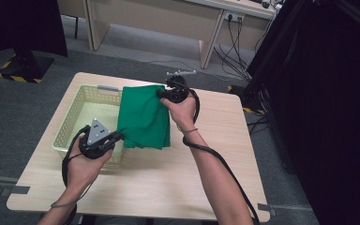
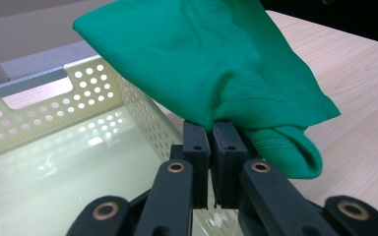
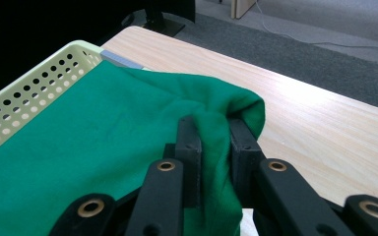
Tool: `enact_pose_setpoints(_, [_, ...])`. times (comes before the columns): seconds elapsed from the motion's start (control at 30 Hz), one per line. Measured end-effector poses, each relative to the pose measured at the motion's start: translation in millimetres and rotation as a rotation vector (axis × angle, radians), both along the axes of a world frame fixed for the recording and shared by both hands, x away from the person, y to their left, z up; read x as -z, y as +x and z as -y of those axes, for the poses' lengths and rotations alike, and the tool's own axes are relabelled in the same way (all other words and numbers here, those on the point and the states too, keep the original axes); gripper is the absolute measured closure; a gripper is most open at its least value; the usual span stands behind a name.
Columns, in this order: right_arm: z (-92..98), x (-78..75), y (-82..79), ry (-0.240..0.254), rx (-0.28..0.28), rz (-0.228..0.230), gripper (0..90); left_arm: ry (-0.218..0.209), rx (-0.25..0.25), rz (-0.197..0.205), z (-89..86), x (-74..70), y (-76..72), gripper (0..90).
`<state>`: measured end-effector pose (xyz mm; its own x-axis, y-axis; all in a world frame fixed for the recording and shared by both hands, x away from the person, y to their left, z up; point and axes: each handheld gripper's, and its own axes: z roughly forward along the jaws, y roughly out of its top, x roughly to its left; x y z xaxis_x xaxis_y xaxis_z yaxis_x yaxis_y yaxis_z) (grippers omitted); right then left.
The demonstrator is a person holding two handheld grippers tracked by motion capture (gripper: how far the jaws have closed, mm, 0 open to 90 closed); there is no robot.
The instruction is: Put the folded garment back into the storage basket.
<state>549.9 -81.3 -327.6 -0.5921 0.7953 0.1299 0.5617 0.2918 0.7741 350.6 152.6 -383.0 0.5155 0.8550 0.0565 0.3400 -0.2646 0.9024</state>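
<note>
A folded green cloth [image 1: 144, 117] hangs stretched between both grippers, over the right rim of a pale yellow perforated basket [image 1: 77, 117]. My left gripper [image 1: 118, 135] pinches the cloth's near corner, its jaws shut on the hem of the cloth [image 2: 211, 69] above the basket [image 2: 54, 142]. My right gripper [image 1: 161, 93] grips the far corner; a thick fold of cloth [image 3: 103, 142] is clamped between its jaws [image 3: 211, 140], with the basket's rim [image 3: 34, 83] to the left.
The wooden table [image 1: 215, 159] has open room to the right of the cloth and along its front. The basket's inside looks bare. A light wood desk [image 1: 168, 23] and cables stand beyond the table, and dark curtains at right.
</note>
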Motion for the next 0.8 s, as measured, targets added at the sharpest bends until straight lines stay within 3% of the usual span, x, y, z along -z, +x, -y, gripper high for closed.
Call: enact_pose_setpoints(0.8, [-18.6,-3.8,0.2,-0.001,-0.025,0.006,78.9,0.002,-0.04,0.006,-14.0,-3.2,-4.1,86.3])
